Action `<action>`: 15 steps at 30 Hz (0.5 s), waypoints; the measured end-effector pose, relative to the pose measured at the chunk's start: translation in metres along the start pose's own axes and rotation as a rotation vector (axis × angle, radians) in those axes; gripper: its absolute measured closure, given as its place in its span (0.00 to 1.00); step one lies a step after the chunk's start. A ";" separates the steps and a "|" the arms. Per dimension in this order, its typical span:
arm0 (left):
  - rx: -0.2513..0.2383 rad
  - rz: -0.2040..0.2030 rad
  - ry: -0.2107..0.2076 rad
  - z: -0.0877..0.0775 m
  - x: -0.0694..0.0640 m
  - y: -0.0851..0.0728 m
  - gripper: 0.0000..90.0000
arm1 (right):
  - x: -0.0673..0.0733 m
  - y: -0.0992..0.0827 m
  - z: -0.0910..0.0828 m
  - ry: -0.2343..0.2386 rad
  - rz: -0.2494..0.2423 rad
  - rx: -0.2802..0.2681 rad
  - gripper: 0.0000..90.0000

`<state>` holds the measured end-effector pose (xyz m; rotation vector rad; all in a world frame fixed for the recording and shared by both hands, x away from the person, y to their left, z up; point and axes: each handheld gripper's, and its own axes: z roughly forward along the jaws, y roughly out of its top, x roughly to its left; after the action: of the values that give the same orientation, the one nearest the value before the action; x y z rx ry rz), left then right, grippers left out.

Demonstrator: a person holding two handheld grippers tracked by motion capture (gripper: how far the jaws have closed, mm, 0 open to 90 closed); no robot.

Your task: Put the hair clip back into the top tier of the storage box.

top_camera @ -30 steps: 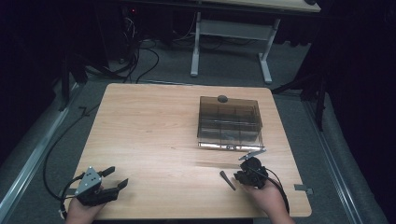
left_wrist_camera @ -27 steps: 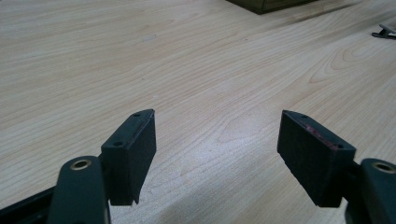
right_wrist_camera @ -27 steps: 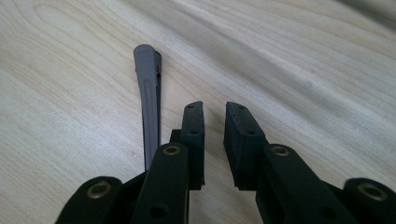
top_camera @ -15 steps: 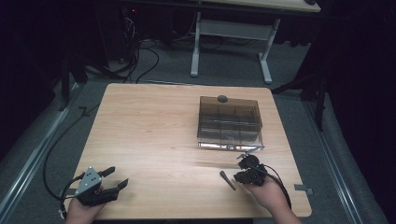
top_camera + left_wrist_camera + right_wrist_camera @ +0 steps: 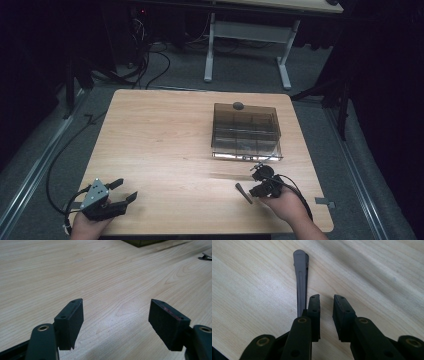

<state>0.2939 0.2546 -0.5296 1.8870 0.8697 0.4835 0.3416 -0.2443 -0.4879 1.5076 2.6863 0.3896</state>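
A grey hair clip [image 5: 300, 277] lies flat on the wooden table [image 5: 165, 140], also seen near the front right as the clip [image 5: 243, 193]. My right gripper [image 5: 326, 300] points down at the table just beside it. Its jaws have just been opening; they stand a narrow gap apart with nothing between them, and the clip runs along the outside of one jaw. That right gripper [image 5: 254, 189] sits in a hand by the front edge. My left gripper [image 5: 126, 190] rests at the front left, and its jaws [image 5: 116, 307] are wide open over bare wood.
A smoky see-through compartment box [image 5: 245, 132] with a dark knob [image 5: 238, 105] stands right of centre. A small dark metal clip [image 5: 205, 257] lies near its front edge. Cables trail off both grippers; desk legs and floor lie beyond the table.
The right gripper's jaws have parted slightly beside the grey clip, which has stayed in place. The left gripper has not moved.
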 end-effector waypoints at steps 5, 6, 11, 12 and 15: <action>0.000 0.000 -0.002 0.000 0.000 0.000 0.32 | 0.003 0.004 -0.001 -0.001 -0.022 0.050 0.84; 0.001 0.000 -0.002 0.000 0.000 0.000 0.32 | 0.003 0.004 -0.001 0.001 -0.019 0.056 0.84; 0.002 0.001 -0.003 0.000 0.000 0.000 0.32 | 0.005 0.008 -0.001 0.003 -0.027 0.095 0.83; 0.002 0.001 -0.003 0.000 0.000 0.000 0.32 | 0.005 0.009 -0.001 0.002 -0.040 0.100 0.82; 0.001 0.001 -0.002 0.000 0.000 0.000 0.32 | 0.006 0.012 -0.001 0.003 -0.054 0.125 0.82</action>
<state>0.2941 0.2544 -0.5296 1.8883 0.8678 0.4814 0.3485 -0.2334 -0.4835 1.4604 2.7948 0.2248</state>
